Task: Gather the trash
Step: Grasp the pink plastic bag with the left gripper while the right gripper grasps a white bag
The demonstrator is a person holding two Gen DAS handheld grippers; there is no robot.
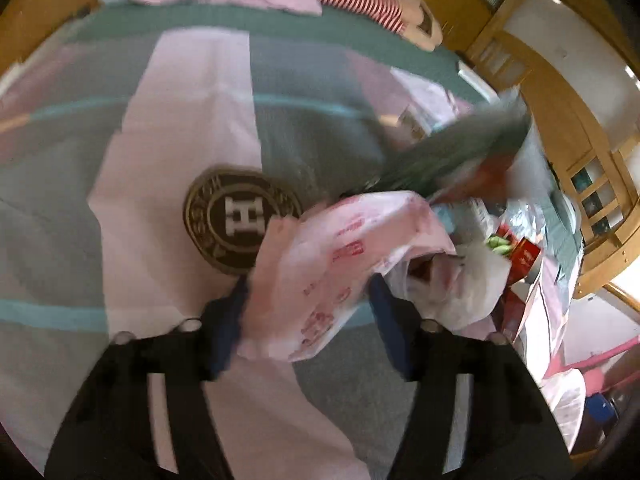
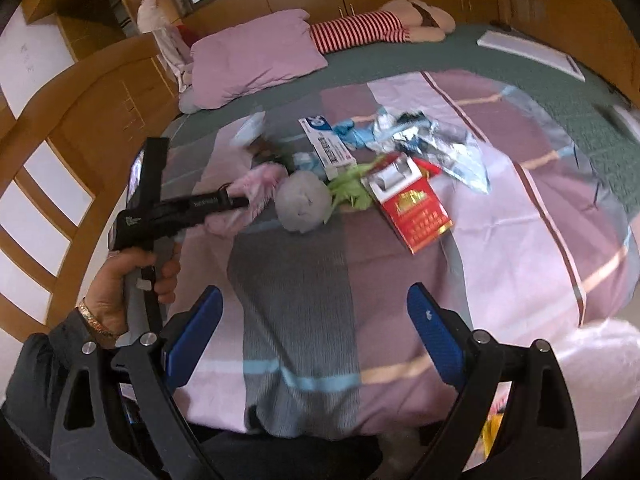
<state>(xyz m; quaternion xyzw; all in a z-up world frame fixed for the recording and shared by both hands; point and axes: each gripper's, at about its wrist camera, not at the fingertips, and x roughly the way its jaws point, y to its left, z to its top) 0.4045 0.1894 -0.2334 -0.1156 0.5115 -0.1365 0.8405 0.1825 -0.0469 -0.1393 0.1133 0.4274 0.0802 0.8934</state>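
The left gripper (image 1: 308, 312) has its jaws around, perhaps pinching, a thin pink printed plastic bag (image 1: 340, 264) beside the red carton (image 2: 416, 216), ready for bedtop litter; the right gripper (image 2: 316, 320) hovers, jaws open and empty.

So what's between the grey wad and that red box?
Crumpled green scraps lie between the grey wad and the red box, in the right wrist view.

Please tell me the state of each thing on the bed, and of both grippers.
left gripper: closed on pink plastic bag
right gripper: open, empty
red carton: lying flat, flap open
foil wrapper: crumpled
grey wad: balled up
pillow: lying flat
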